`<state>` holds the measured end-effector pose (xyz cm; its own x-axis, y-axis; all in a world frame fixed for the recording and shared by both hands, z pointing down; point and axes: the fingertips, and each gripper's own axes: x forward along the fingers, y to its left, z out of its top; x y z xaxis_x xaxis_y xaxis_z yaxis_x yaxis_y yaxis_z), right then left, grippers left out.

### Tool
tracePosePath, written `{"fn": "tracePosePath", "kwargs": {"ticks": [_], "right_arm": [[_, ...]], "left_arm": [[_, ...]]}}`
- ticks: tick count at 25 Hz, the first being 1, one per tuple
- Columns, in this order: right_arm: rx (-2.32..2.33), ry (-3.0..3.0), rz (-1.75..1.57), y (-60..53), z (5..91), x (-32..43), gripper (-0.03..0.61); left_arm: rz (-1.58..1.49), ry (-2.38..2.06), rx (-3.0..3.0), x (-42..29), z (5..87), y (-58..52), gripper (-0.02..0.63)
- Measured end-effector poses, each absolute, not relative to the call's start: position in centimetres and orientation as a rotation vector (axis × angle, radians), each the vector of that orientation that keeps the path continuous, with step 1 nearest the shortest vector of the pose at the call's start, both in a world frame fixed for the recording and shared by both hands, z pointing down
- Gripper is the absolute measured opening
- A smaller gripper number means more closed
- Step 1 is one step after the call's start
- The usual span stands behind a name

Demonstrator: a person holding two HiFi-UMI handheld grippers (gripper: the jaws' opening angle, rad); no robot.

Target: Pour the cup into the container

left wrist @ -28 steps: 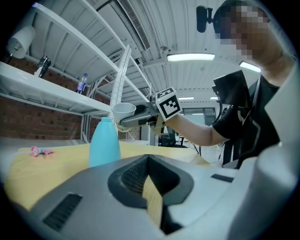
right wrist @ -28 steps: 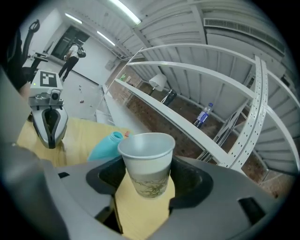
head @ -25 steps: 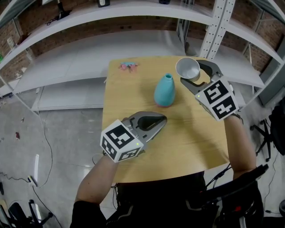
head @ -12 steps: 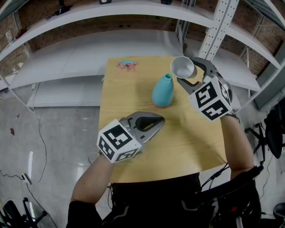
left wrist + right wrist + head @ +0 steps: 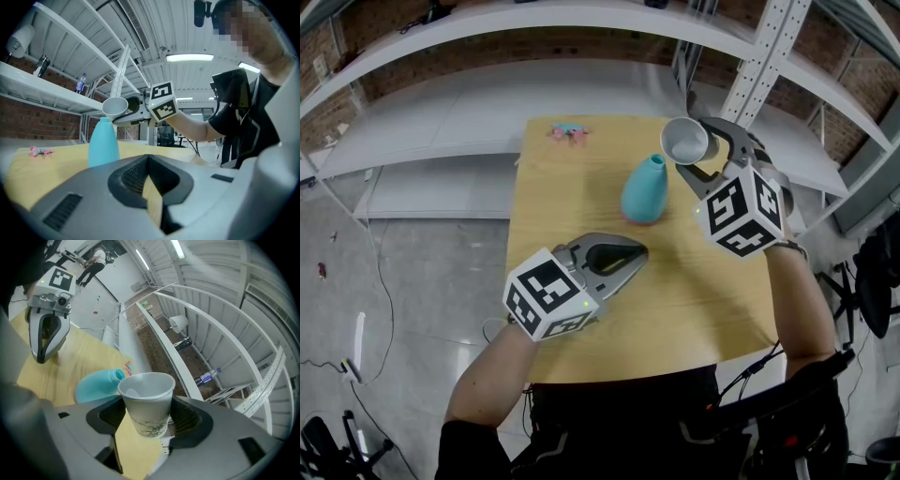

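The right gripper [image 5: 698, 155] clasps the white paper cup [image 5: 682, 139] tilted by the teal narrow-necked vase [image 5: 644, 189], pouring seemingly unfinished; the left gripper [image 5: 630, 254] is closed, empty.

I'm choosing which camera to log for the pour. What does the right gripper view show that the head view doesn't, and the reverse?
Only the right gripper view: the grey print on the wall of the paper cup, both jaws pressed on its sides, and a water bottle on the shelf.
Only the head view: the marker cube on the right gripper and the full outline of the table.
Both: the cup, the teal vase, the left gripper with jaws together, and the pink item.
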<state>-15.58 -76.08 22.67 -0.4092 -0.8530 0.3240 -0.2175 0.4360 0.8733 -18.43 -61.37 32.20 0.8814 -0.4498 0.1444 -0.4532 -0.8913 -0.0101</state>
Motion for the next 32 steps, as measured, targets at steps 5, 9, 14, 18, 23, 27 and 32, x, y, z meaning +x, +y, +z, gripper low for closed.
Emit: {"fn": "tracePosePath", "kwargs": {"ticks": [5, 9, 14, 18, 23, 27, 32], "right_arm": [[0.891, -1.828, -1.033, -76.0, 22.7, -15.9, 0.302], [0.882, -1.791, -1.071, -76.0, 22.7, -16.2, 0.302], [0.877, -1.765, -1.088, -76.2, 22.9, -16.4, 0.302], [0.871, -1.755, -1.1, -76.3, 23.0, -16.5, 0.302], [0.862, -1.739, -1.112, -76.4, 23.0, -16.7, 0.302], [0.862, -1.731, -1.128, -76.4, 22.9, -16.7, 0.302], [0.853, -1.714, -1.144, -76.4, 22.8, -16.9, 0.302]], "left_arm": [[0.224, -0.728, 3.023, -18.4, 32.2, -61.4, -0.006], [0.224, -0.726, 3.022, -18.4, 32.2, -61.4, -0.006], [0.221, -0.72, 3.027, -18.4, 32.2, -61.4, -0.006], [0.224, -0.71, 3.028, -18.4, 32.3, -61.3, -0.006], [0.223, -0.701, 3.03, -18.4, 32.2, -61.3, -0.006], [0.224, -0.691, 3.032, -18.3, 32.3, -61.2, -0.006], [0.225, -0.681, 3.036, -18.3, 32.2, -61.1, -0.006]]}}
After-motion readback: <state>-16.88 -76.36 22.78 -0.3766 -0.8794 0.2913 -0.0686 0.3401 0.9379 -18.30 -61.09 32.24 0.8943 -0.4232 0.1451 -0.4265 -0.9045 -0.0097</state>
